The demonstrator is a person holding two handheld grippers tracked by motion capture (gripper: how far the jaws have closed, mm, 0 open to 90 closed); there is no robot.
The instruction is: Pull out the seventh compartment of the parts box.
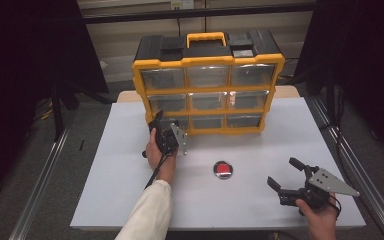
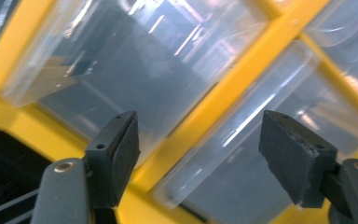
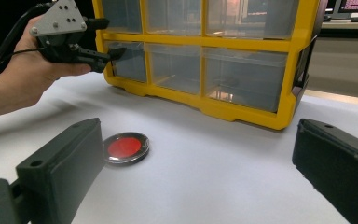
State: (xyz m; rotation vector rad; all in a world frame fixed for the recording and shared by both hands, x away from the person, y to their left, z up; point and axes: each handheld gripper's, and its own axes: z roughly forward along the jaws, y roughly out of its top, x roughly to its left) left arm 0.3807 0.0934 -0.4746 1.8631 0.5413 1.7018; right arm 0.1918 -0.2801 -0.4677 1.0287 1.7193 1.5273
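While our left gripper (image 1: 161, 125) sits right up against the bottom-left drawer (image 3: 127, 60) of the yellow organiser (image 1: 209, 60), we judge the step in hand to be taking hold of that drawer's front so it can be pulled out. Its fingers (image 2: 114, 156) stand apart, released. Seen along them in the left gripper view, a yellow divider bar (image 2: 228, 88) and clear drawer fronts lie between and beyond the pads, but nothing is pinched yet. Whether a pad already touches the plastic we cannot tell.

Our right gripper (image 1: 286, 176) waits low over the white surface (image 1: 130, 190) at the near right, well apart from the organiser, its fingers (image 3: 60, 163) spread and empty. A small round container with a red centre (image 1: 222, 169) lies on the surface between the two hands, near the middle and untouched; it looks like the piece meant for the drawer once it is open.

Next, we think, the left fingers must settle on the drawer's lip or handle edge rather than the frame bar, close firmly, then draw straight back toward us. A skewed pull could jam the drawer or drag the whole organiser forward.
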